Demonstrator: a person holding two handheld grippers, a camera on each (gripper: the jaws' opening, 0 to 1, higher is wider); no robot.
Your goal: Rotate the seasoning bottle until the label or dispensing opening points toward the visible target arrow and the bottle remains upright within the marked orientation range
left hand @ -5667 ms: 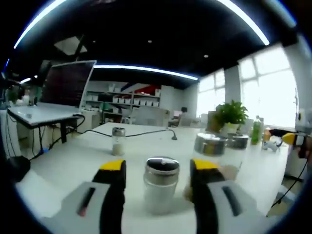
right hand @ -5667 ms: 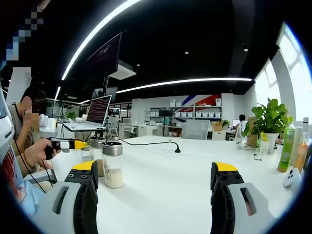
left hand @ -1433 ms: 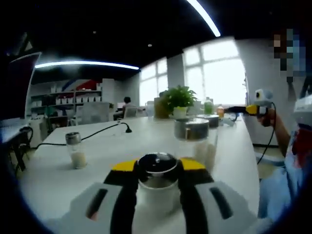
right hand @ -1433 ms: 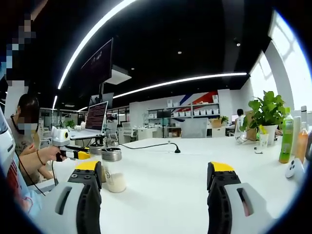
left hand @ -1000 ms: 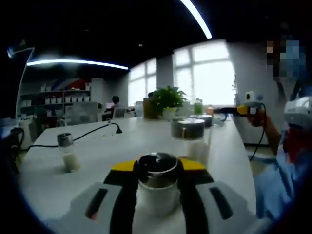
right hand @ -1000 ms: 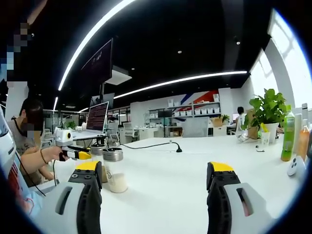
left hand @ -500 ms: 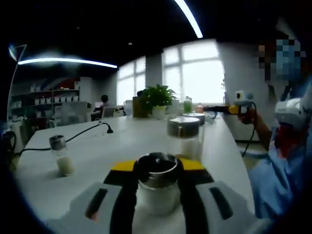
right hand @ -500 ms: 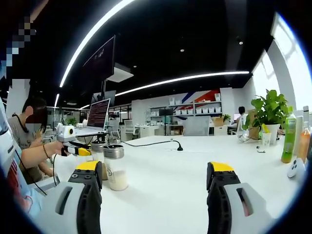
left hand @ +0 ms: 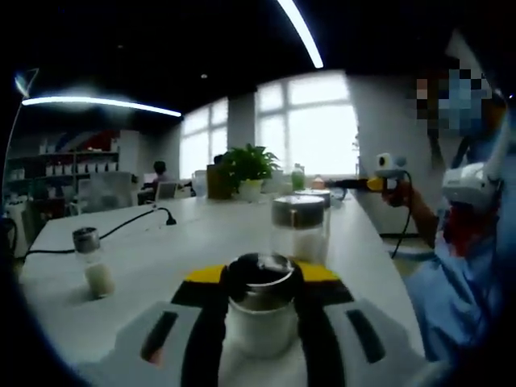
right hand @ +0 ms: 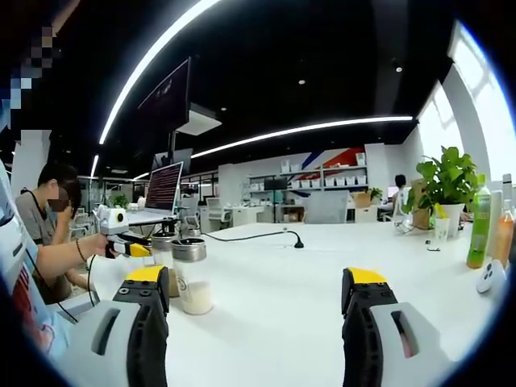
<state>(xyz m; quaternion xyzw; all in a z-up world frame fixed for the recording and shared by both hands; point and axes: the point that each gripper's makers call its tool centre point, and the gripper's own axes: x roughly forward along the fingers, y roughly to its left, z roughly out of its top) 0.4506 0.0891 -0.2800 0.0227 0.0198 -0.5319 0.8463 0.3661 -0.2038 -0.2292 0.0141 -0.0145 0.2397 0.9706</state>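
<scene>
- Seasoning bottle (left hand: 260, 310), metal cap, clear body, upright on the white table (left hand: 193, 242), near edge, clamped between the left gripper (left hand: 260, 278) yellow-tipped jaws.
- Just behind it, to the right: a taller jar (left hand: 298, 228) with metal lid, white contents; a second lidded jar (left hand: 316, 198) right behind that.
- Small shaker (left hand: 93, 262) well apart on the left, white powder at the bottom.
- Black cable (left hand: 121, 227) runs across the far table; potted plant (left hand: 245, 168) and green bottle (left hand: 297, 176) at the far end by the windows.
- Right gripper (right hand: 255, 284) released, jaws wide apart, nothing between, over bare tabletop.
- In the right gripper view, a hand holds the left gripper at the far left by the jars.
- Open office, ceiling light strips, shelves at the back.
</scene>
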